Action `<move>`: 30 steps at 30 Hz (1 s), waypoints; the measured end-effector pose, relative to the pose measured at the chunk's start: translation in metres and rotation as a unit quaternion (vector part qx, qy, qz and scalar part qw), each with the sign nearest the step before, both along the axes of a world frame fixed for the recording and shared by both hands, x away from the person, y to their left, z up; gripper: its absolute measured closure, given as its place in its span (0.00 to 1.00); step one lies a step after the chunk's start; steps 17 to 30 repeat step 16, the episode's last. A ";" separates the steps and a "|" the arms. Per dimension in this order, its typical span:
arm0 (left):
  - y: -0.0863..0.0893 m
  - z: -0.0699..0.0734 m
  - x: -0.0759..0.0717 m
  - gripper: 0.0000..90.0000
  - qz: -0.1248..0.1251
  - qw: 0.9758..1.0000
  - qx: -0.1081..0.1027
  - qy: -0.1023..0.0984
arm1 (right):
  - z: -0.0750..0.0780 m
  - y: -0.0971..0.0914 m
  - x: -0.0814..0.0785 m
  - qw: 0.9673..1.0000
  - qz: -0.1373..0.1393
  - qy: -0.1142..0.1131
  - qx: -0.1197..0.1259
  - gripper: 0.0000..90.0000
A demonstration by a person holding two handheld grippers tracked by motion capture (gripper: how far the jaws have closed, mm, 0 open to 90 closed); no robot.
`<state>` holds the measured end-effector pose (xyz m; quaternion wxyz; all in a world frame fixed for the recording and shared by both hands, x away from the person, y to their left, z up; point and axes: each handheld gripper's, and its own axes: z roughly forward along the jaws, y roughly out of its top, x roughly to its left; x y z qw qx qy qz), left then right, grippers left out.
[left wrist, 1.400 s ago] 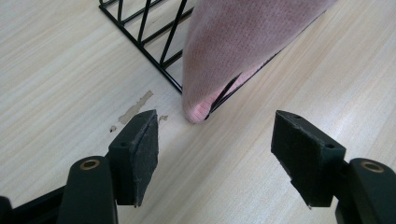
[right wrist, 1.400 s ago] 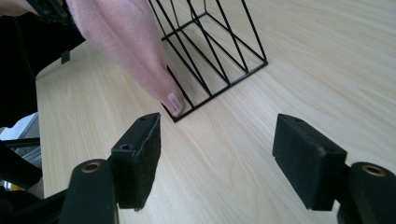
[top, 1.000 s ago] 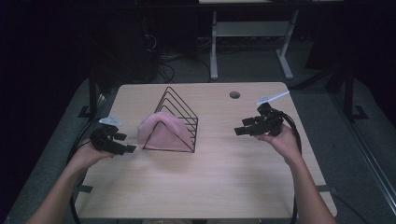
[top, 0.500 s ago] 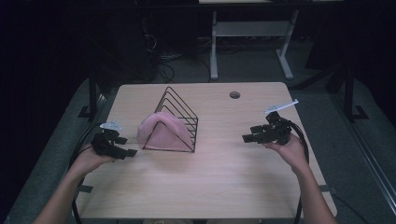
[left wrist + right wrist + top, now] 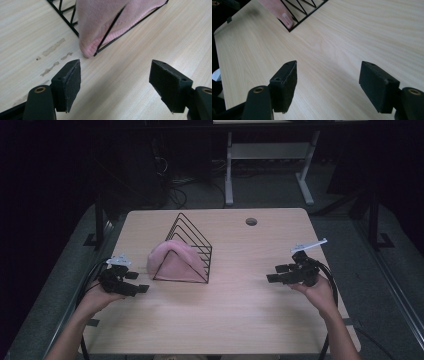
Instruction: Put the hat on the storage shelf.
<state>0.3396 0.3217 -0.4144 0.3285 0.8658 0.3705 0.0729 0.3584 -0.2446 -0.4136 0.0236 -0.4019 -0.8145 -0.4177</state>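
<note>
High view: light wooden table [image 5: 235,320] fills the middle of the frame. Black wire rack [image 5: 192,245], triangular in section, stands left of centre. Pink cloth [image 5: 172,260] draped over the near end of the rack, its lower edge down on the tabletop.

Left gripper [image 5: 134,286] at lower left of the frame, just beside the cloth's near corner, not touching it. In the left gripper view its jaws stand wide apart with bare wood between them; the cloth [image 5: 105,22] and the rack's base wires [image 5: 67,20] sit in the upper half, the cloth hem hanging past the wire corner. Pale smudges [image 5: 53,56] mark the wood at left of that frame.

Right gripper [image 5: 278,274] at right of centre, well apart from the rack, open wood between the two. Jaws apart, nothing between them. In the right gripper view the rack's corner [image 5: 298,15] and a strip of cloth with a small label [image 5: 287,18] lie at upper left, far off.

Small round hole [image 5: 251,221] in the tabletop toward the far edge. White desk frame [image 5: 265,155] and cables [image 5: 175,185] on the floor beyond, in dark surroundings
</note>
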 end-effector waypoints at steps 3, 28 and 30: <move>0.000 -0.002 -0.004 0.28 -0.001 1.000 0.000 -0.002 | -0.005 -0.004 -0.006 1.000 -0.002 0.002 -0.002 0.33; 0.000 -0.009 -0.029 0.28 0.010 1.000 -0.021 -0.016 | -0.016 -0.010 -0.038 1.000 0.004 0.008 -0.025 0.31; 0.000 -0.009 -0.029 0.28 0.010 1.000 -0.021 -0.016 | -0.016 -0.010 -0.038 1.000 0.004 0.008 -0.025 0.31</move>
